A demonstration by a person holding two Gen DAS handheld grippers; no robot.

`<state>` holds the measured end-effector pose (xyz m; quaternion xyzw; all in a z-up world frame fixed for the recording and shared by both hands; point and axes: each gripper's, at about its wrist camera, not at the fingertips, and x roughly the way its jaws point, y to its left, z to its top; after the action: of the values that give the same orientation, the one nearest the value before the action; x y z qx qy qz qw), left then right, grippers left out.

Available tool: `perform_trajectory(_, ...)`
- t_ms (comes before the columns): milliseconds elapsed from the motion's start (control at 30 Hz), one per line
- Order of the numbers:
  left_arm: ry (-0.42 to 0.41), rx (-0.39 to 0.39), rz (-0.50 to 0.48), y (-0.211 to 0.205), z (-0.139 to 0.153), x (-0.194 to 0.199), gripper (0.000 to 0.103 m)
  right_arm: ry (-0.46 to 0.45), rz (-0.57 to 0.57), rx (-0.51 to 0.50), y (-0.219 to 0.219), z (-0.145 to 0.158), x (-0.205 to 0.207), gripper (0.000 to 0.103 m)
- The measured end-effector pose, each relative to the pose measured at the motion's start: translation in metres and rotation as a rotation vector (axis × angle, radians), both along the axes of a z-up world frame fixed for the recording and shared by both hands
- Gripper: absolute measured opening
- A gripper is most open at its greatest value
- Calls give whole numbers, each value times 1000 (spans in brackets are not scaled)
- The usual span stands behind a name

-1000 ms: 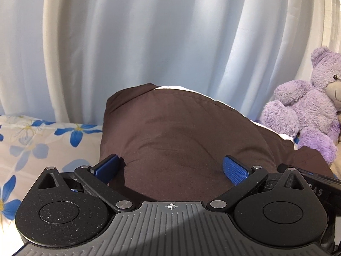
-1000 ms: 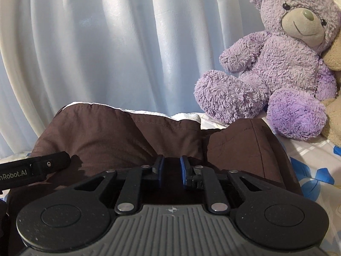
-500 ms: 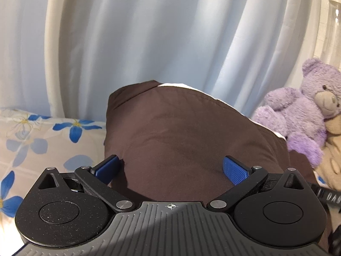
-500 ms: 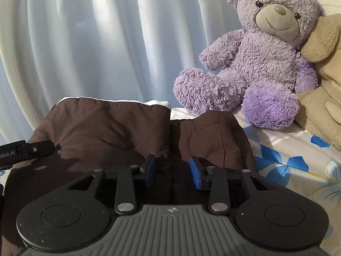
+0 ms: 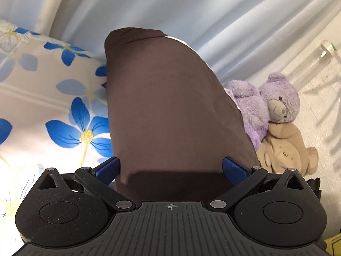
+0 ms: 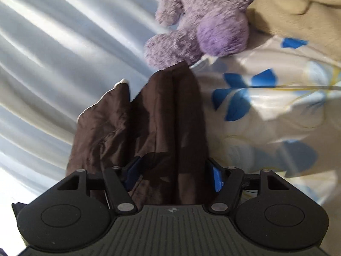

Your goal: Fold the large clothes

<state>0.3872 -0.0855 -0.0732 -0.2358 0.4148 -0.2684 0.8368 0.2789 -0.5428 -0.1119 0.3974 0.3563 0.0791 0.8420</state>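
Opening, your right tongs (image 6: 173,173) straddle the brown garment (image 6: 170,117) without pressing it; your left tongs (image 5: 171,168) gape wide around it, also released. It lies on the flowered bedsheet (image 5: 53,106), lengthwise away from you toward the pale curtain (image 5: 191,6).

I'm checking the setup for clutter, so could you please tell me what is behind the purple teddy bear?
A beige plush toy lies against the purple teddy bear, with pale curtains beyond. The bear covers part of the plush.
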Motion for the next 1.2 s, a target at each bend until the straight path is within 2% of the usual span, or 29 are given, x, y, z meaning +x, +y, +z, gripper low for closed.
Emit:
perform_trajectory(33, 3, -6, 2, 0, 0, 1, 103, 1, 25, -22, 6, 0, 6, 62)
perform_trajectory(67, 8, -6, 1, 0, 2, 1, 103, 8, 45, -46, 13, 0, 11, 53)
perform_trajectory(100, 9, -4, -3, 1, 4, 1, 103, 8, 67, -50, 18, 1, 16, 51)
perform_trajectory(133, 7, -4, -5, 2, 6, 1, 102, 4, 93, -58, 26, 3, 20, 49)
perform_trajectory(233, -13, -10, 24, 10, 17, -1, 102, -29, 156, -179, 54, 25, 26, 45)
perform_trajectory(333, -42, 12, 65, 24, 31, -4, 101, -47, 196, -151, 70, 38, 34, 42)
perform_trajectory(433, -83, 54, 106, 52, 44, -13, 101, -48, 268, -168, 100, 47, 46, 42)
perform_trajectory(533, -87, 99, 179, 85, 48, -20, 101, -47, 349, -149, 134, 45, 62, 42)
perform_trajectory(667, -86, 235, 295, 102, 40, -21, 102, -60, 432, -148, 184, 35, 87, 44)
perform_trajectory(800, -58, 210, 347, 111, 45, -34, 101, -47, 407, -204, 212, 28, 101, 53)
perform_trajectory(900, -117, 266, 344, 116, 60, -64, 101, -27, 363, -262, 210, 40, 89, 57)
perform_trajectory(967, -162, 334, 352, 117, 64, -87, 101, -64, 306, -327, 205, 56, 64, 57)
perform_trajectory(1067, -178, 424, 370, 109, 62, -109, 101, -191, 243, -473, 218, 86, 24, 57)
perform_trajectory(1133, -147, 440, 348, 102, 54, -110, 101, -290, 240, -542, 234, 100, 6, 57)
perform_trajectory(1200, -127, 437, 368, 98, 49, -109, 102, -364, 296, -539, 250, 103, 0, 54)
